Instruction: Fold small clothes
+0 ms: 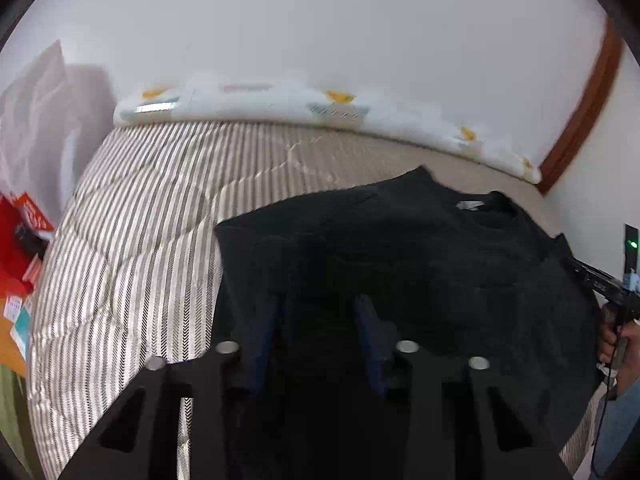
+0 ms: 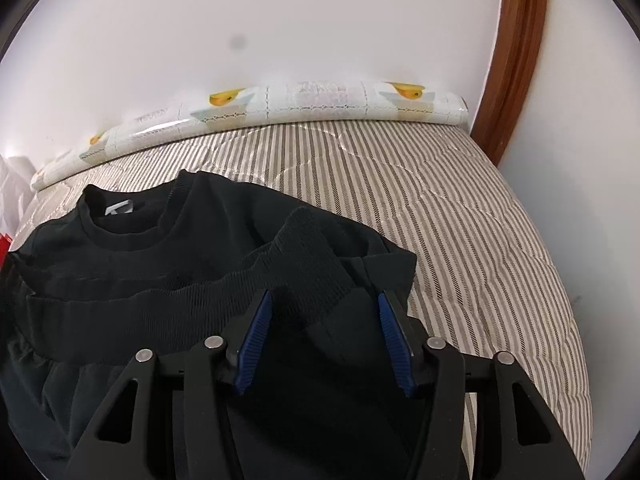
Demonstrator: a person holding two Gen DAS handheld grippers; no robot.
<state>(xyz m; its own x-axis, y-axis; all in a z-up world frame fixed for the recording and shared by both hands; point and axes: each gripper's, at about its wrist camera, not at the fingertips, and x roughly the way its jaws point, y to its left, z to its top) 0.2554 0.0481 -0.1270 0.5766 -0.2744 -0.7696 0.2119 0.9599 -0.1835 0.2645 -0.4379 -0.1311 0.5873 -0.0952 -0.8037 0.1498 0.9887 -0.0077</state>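
Right wrist view shows the bed (image 2: 460,208), striped and quilted, filling the middle of the frame, with a patterned roll (image 2: 280,100) along the wall at its far edge. On the bed, at centre and left, lies the black top (image 2: 132,256), collar and label toward the upper left, a ribbed cuff or hem bunched up at lower centre. The right claw (image 2: 324,320) stands with jaws wide apart around that ribbed fold, gripping nothing that I can see.

Left wrist view has the same top (image 1: 420,248) at centre right, and the left claw (image 1: 320,320) over dark cloth; its jaws look apart, though black on black makes cloth between them hard to rule out.

Likely trouble: if a claw closes on only one layer of the bunched fold, the layers could slide and the fold come out crooked.

Only the left view shows red boxes (image 1: 20,240) at the left edge and the person's hand (image 1: 616,340) at the right edge; only the right view shows the ribbed fold clearly.
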